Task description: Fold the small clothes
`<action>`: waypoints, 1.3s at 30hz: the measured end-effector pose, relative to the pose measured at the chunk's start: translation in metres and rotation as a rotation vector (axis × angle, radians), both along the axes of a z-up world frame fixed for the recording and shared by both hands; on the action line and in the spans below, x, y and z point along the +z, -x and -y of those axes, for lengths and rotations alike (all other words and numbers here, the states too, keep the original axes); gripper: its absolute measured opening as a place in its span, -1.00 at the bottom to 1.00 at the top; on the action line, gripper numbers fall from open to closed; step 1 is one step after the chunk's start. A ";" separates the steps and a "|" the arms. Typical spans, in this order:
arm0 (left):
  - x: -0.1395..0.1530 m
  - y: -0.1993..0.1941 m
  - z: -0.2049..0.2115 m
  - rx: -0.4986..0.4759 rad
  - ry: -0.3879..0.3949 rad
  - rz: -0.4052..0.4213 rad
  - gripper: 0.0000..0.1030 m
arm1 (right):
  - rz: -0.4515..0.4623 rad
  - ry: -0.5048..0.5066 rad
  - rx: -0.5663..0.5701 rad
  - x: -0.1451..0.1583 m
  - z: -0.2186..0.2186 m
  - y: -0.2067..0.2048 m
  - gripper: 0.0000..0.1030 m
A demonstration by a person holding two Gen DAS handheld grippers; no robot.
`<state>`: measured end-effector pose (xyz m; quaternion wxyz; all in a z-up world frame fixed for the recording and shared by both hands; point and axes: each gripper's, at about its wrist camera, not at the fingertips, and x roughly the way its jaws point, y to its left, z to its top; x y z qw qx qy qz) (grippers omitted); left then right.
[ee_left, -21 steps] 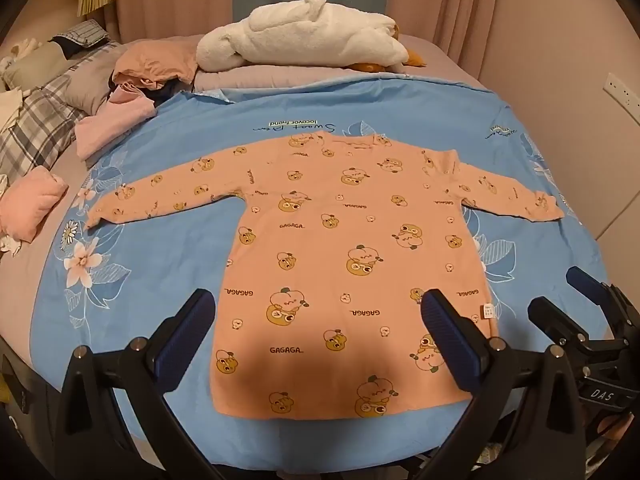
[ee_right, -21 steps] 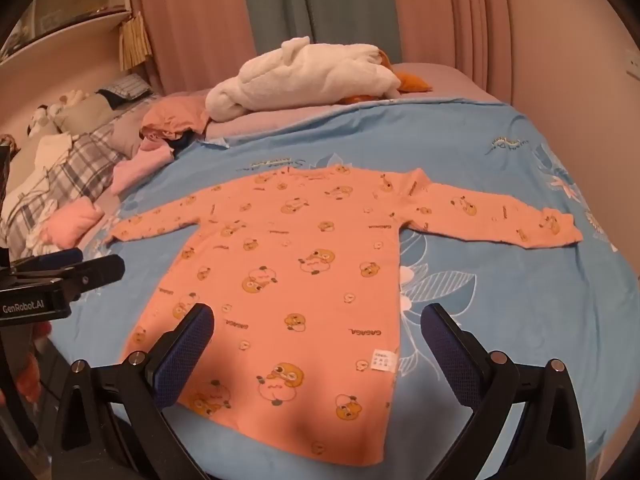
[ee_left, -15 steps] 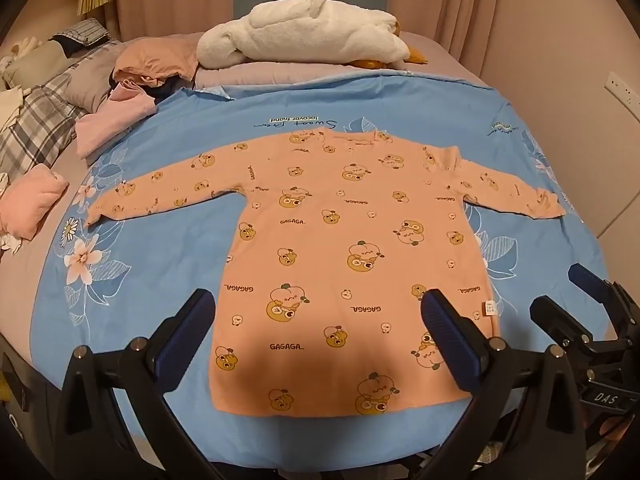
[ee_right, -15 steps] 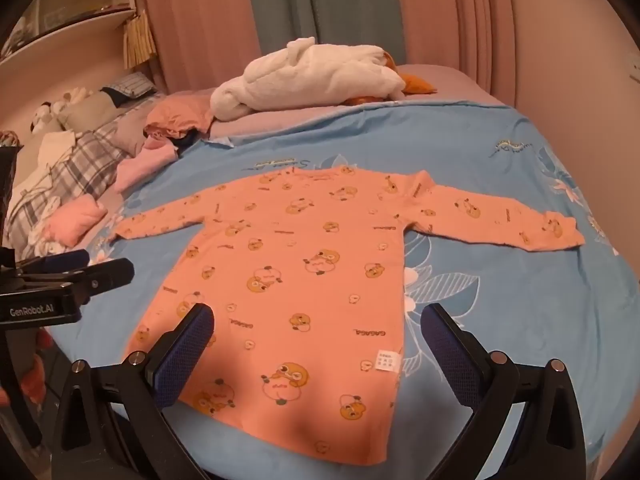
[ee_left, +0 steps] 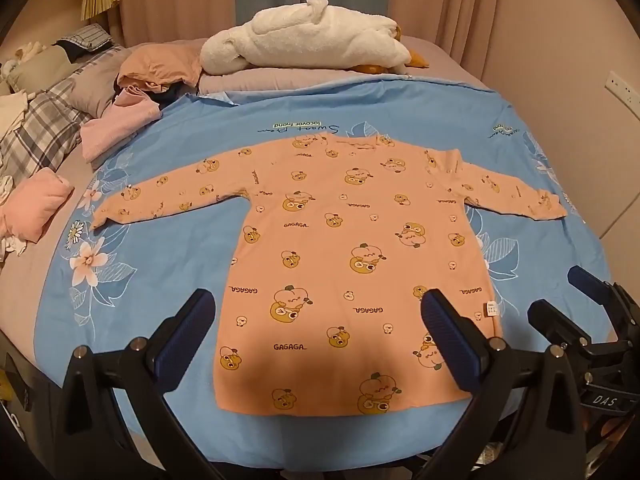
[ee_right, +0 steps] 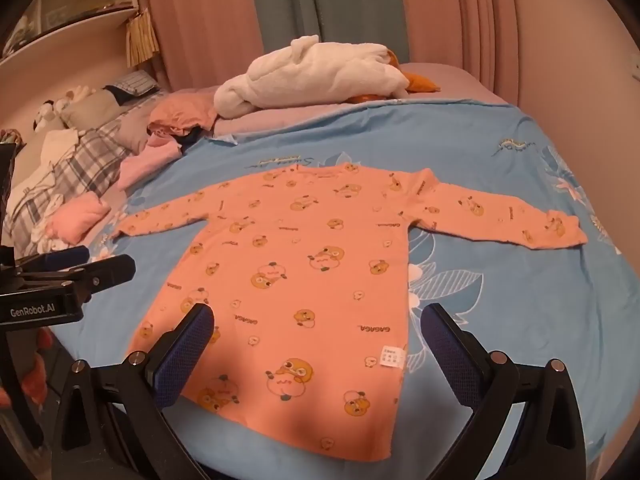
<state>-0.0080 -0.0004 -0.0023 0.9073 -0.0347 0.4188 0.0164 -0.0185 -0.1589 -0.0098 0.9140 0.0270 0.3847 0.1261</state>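
Note:
A small orange long-sleeved shirt [ee_left: 344, 256] with cartoon prints lies flat on the blue sheet [ee_left: 160, 288], sleeves spread left and right, hem toward me. It also shows in the right wrist view [ee_right: 304, 264]. My left gripper [ee_left: 316, 344] is open and empty, held above the hem. My right gripper [ee_right: 316, 356] is open and empty, above the hem's right part. The right gripper shows at the right edge of the left wrist view [ee_left: 576, 304]. The left gripper shows at the left of the right wrist view [ee_right: 80, 268].
A white plush goose [ee_left: 316, 40] lies at the head of the bed. A heap of pink and dark clothes [ee_left: 140, 92] and a folded pink item [ee_left: 32, 208] lie at the left. A wall [ee_left: 580, 60] runs along the right of the bed.
Both views have lifted and pulled back slightly, so the shirt sits a little lower and farther. The shirt has not moved. Both grippers stay open.

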 end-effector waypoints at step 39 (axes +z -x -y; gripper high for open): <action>0.002 0.003 0.004 -0.001 -0.019 0.013 1.00 | 0.001 -0.002 0.001 0.003 -0.003 0.001 0.99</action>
